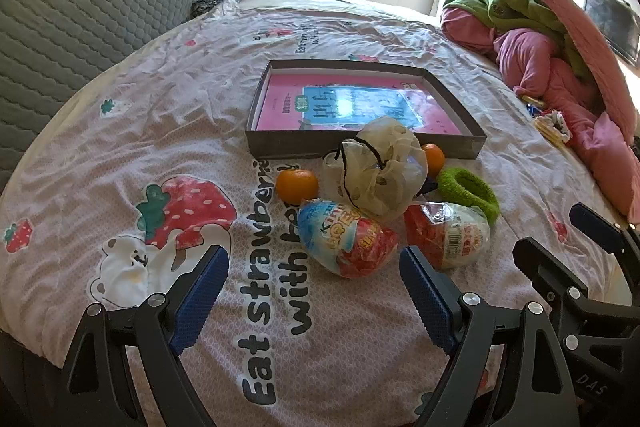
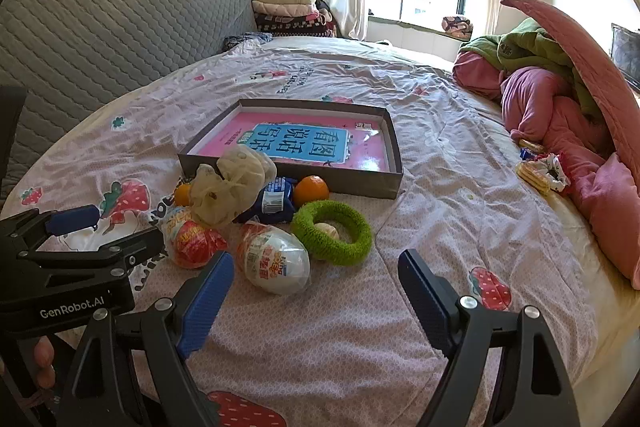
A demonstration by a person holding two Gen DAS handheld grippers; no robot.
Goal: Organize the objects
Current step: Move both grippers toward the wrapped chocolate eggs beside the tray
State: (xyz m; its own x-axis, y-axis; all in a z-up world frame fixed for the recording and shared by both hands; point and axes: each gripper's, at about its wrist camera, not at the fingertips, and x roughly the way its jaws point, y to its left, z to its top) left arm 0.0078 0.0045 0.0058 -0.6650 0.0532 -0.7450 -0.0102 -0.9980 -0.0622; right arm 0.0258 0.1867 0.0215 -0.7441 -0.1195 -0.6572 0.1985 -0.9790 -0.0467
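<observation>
Both fingers point(image 1: 216, 291) spread wide; egg toys point(image 1: 348, 243) beyond.

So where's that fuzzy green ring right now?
In the right wrist view the green ring lies on the bedspread, just in front of the grey box, beside an orange.

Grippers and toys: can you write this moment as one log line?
left gripper: open, empty | right gripper: open, empty | toys: beside box | box: holds book
</observation>
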